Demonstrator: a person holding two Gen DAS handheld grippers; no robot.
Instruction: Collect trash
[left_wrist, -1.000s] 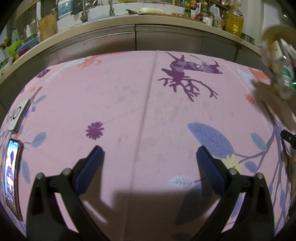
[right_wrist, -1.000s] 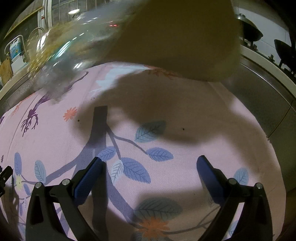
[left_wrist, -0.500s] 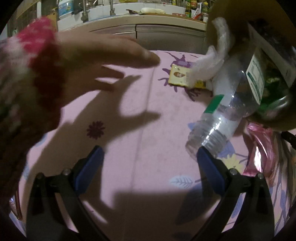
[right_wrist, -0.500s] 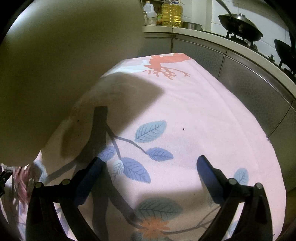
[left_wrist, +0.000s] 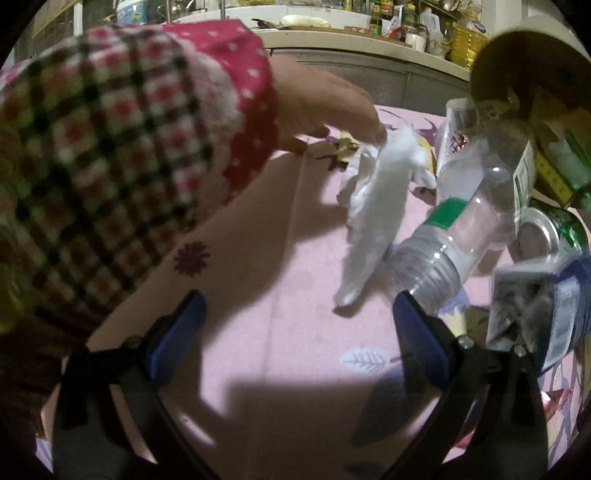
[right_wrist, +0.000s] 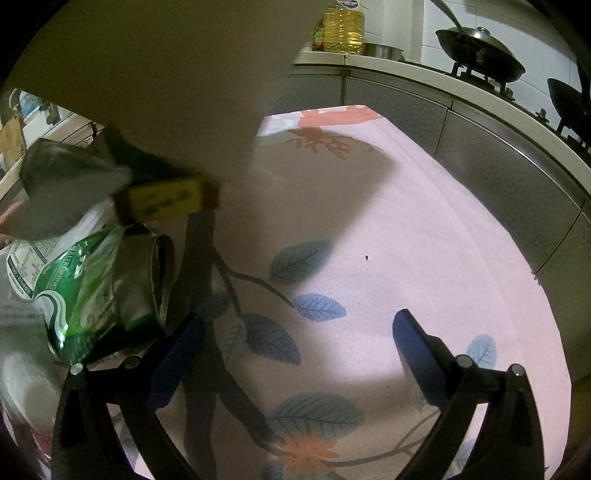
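Overhead, a tan container (left_wrist: 524, 62) was tipped above the pink floral cloth on the worktop (left_wrist: 258, 295), with trash spilling from its mouth. A clear plastic bottle (left_wrist: 454, 229) lay neck-first toward the left gripper (left_wrist: 295, 325), whose jaws stood wide apart and held nothing. A white plastic bag (left_wrist: 373, 206) hung from a person's hand (left_wrist: 328, 107) in a checked sleeve (left_wrist: 122, 155). A crushed green can (right_wrist: 103, 288) lay just beside the right gripper (right_wrist: 295, 343), its jaws also apart and empty. A blurred blue-and-white carton (left_wrist: 543, 306) was mid-air near the bottle.
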